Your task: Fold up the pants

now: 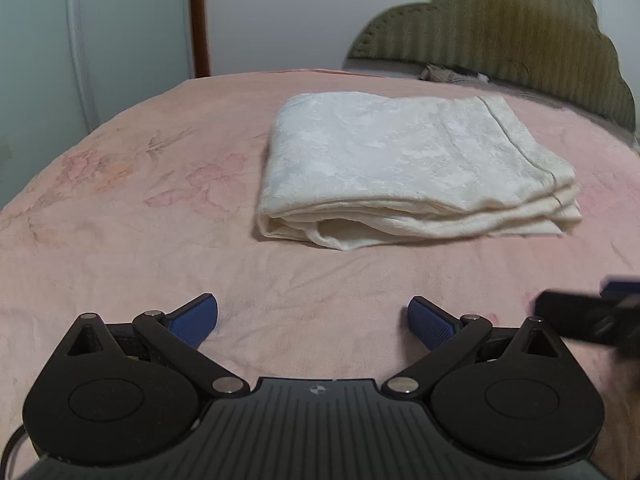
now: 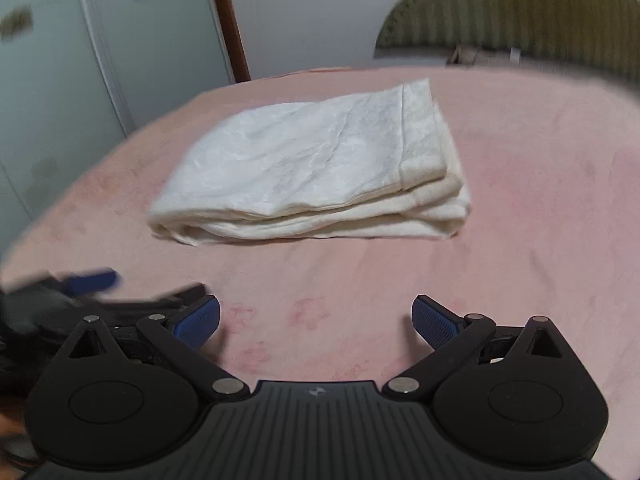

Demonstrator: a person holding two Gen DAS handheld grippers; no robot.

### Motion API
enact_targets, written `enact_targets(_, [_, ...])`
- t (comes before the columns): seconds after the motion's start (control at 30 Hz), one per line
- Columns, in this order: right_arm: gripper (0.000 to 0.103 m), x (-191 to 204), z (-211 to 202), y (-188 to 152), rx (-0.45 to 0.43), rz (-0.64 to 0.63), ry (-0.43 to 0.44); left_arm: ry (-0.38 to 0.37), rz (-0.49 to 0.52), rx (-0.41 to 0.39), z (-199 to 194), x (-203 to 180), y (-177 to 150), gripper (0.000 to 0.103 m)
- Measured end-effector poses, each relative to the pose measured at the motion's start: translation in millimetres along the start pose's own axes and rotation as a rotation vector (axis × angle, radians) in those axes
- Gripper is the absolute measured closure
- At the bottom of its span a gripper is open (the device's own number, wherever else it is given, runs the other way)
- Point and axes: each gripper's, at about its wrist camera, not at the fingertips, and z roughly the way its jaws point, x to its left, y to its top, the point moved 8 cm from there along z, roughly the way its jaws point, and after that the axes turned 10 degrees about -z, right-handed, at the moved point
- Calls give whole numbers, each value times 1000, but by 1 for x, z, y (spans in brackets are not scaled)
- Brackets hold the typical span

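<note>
The cream-white pants (image 1: 404, 168) lie folded into a thick stacked rectangle on the pink bed sheet (image 1: 140, 240). They also show in the right wrist view (image 2: 316, 172), folded the same way. My left gripper (image 1: 313, 322) is open and empty, low over the sheet, a short way in front of the pants. My right gripper (image 2: 316, 322) is open and empty, also in front of the pants. Each gripper shows at the edge of the other's view, the right one (image 1: 592, 316) to the right and the left one (image 2: 92, 284) to the left.
An olive padded headboard (image 1: 500, 40) stands behind the bed at the right. A pale wardrobe (image 1: 100, 40) and a brown wooden post (image 1: 199, 16) stand at the left beyond the bed's edge. The sheet has faint flower prints (image 1: 216, 184).
</note>
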Motion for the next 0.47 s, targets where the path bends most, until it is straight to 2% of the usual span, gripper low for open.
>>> enact_targets(0.1, [0,-8,-7,6,2,207,159,15,18,-2,1,-2,0,0])
enact_targets(0.13, [0,-12,-9,7,-4,256,175,17,20,-3,1,-2,0,0])
enact_targets(0.23, [0,-21,-24,14,-67,279,81,14,14,-1,1,-2,-1,0])
enact_targets(0.27, [0,-21,-31,17,-98,280,76,16,16,-2,1,-2,-1,0])
enact_targets(0.33, [0,-20,-47,24,-149,313,127,17,15,-3,1,-2,-1,0])
enact_targets(0.47, [0,-8,-77,39,-218,375,298,16,16,-2,1,-2,-1,0])
